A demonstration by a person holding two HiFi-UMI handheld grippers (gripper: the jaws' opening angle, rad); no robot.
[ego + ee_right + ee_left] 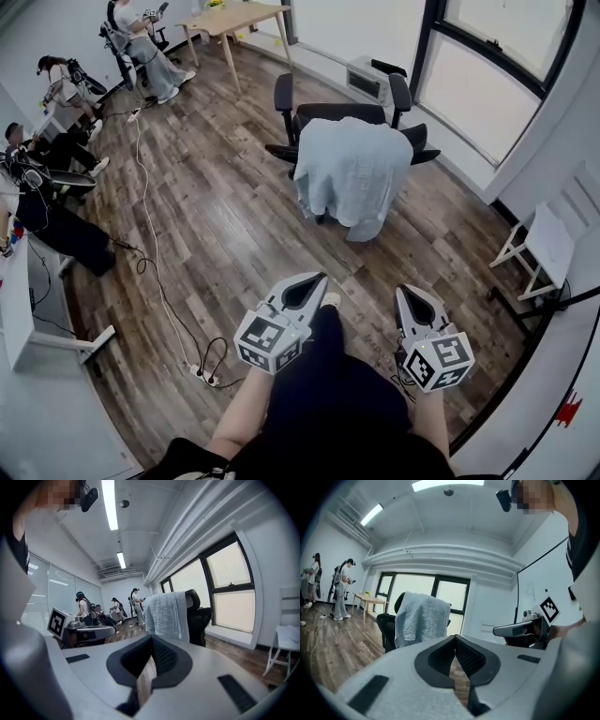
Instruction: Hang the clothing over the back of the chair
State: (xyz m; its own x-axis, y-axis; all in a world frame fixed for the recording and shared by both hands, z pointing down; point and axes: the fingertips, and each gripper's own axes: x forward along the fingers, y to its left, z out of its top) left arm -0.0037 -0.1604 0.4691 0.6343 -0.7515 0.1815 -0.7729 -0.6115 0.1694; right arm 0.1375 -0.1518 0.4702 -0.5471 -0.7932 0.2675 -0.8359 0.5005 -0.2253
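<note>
**Desk editor:** From the left, what's in frame?

**Operator:** Low in the foreground is my left gripper [317,278]. It's clenched on nothing, and only wood floor shows past its closed tips.

**Desk editor:** And the clothing?

**Operator:** Centre frame. The pale blue clothing [352,173] lies draped over the back of the black chair [339,112] and hangs down the side that faces me. It covers most of the backrest, with the armrests clear on either side. It is well apart from both of my grippers.

**Desk editor:** Right of that?

**Operator:** My right gripper [405,291], just beside the left and pointed toward the chair. Its jaws meet at the tips and hold nothing.

**Desk editor:** So where does the job stand?

**Operator:** I judge it finished. The clothing sits on the chair back and I've let go with both grippers. The hem hangs unevenly, one part lower than the rest, so a straightening tug is the most that could be left. As far as I can see it looks settled and not about to slide.
</note>
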